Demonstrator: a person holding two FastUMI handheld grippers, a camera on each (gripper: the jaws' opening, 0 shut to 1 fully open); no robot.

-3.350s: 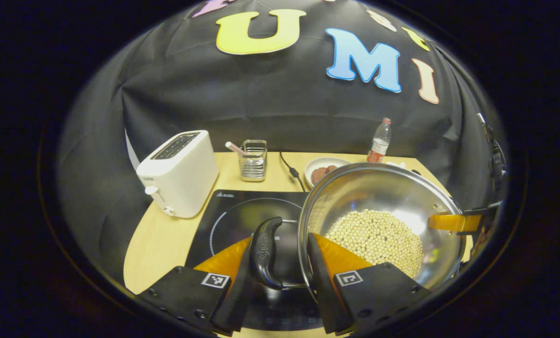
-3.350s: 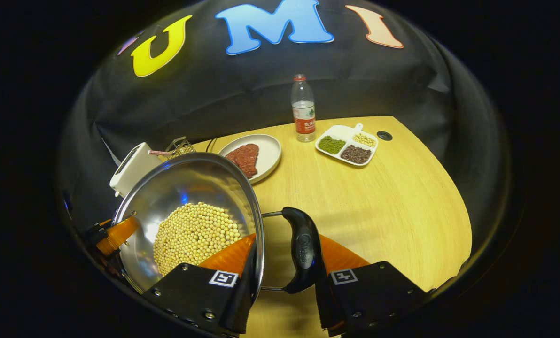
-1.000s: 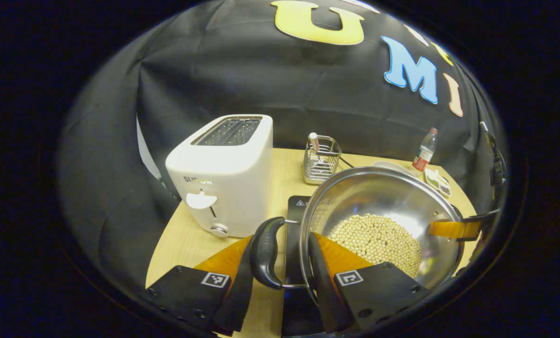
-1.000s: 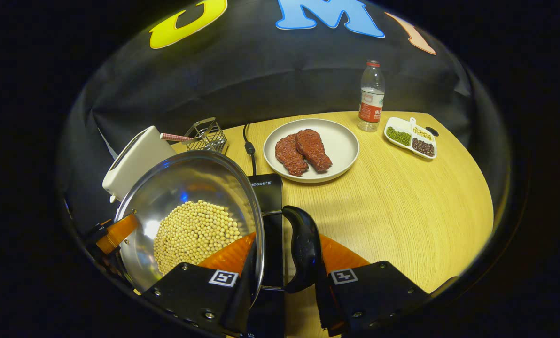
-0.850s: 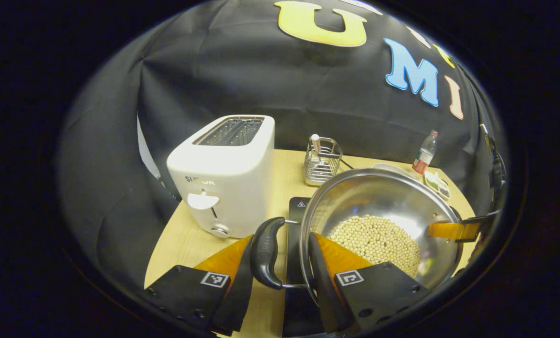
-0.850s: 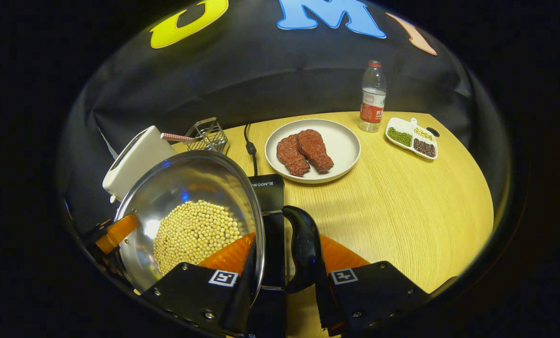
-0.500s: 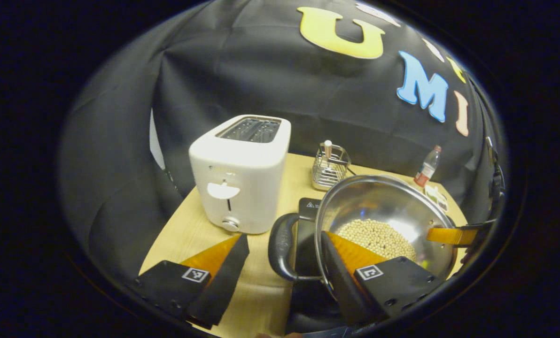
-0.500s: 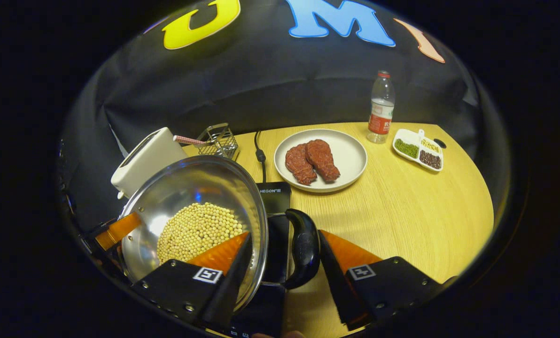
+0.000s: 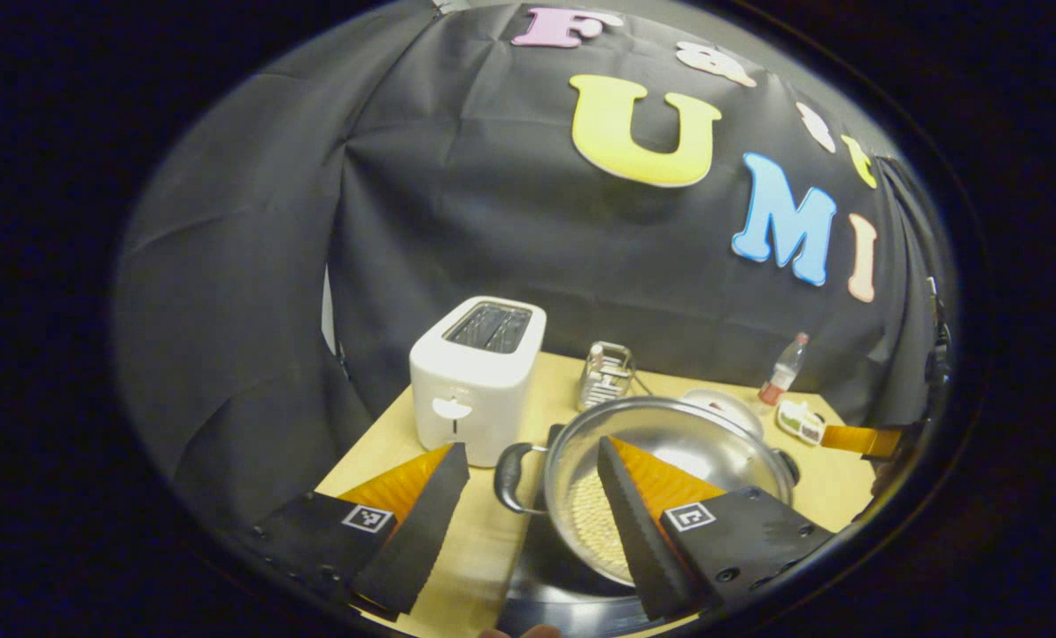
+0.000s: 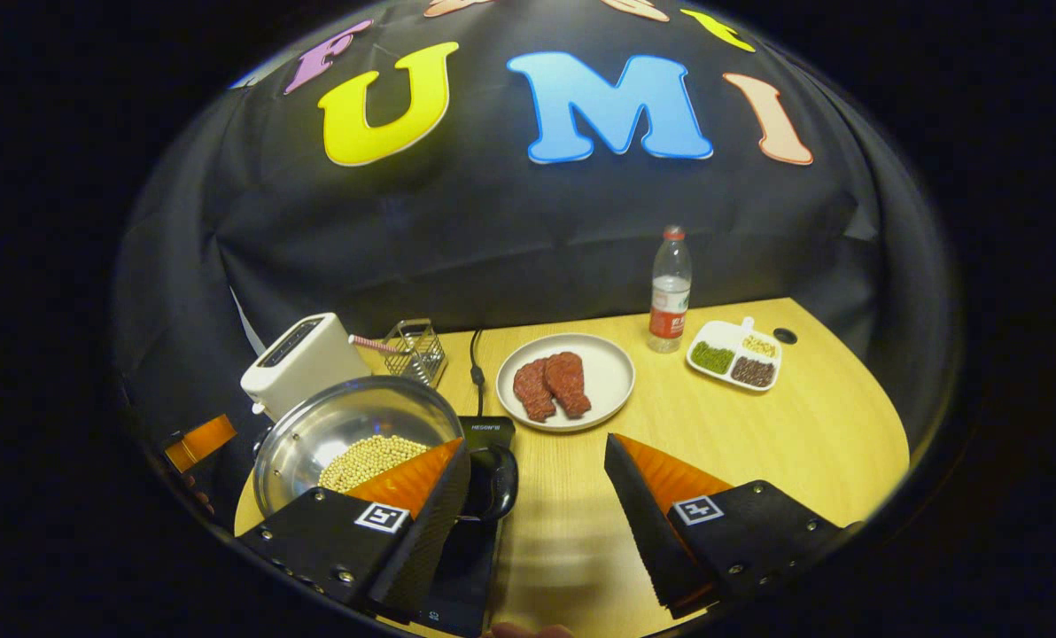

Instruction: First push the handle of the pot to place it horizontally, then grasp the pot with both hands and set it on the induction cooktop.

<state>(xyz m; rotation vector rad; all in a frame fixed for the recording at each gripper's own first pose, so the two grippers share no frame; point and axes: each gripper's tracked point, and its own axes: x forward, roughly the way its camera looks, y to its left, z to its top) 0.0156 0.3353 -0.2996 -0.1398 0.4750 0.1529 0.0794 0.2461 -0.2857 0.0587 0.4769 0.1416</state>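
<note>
The steel pot holds pale beans and rests on the black induction cooktop. Its black left handle lies just beyond my left gripper, which is open and holds nothing. In the right gripper view the pot with its beans sits at lower left on the cooktop. The right handle lies beside my left finger. My right gripper is open, raised and back from the handle.
A white toaster and a wire rack stand behind the pot. A plate with meat, a bottle and a divided dish sit farther right on the wooden table.
Both grippers carried the pot over the cooktop, then opened and let go of the handles. They have since drawn back and up, and the pot looks smaller.
</note>
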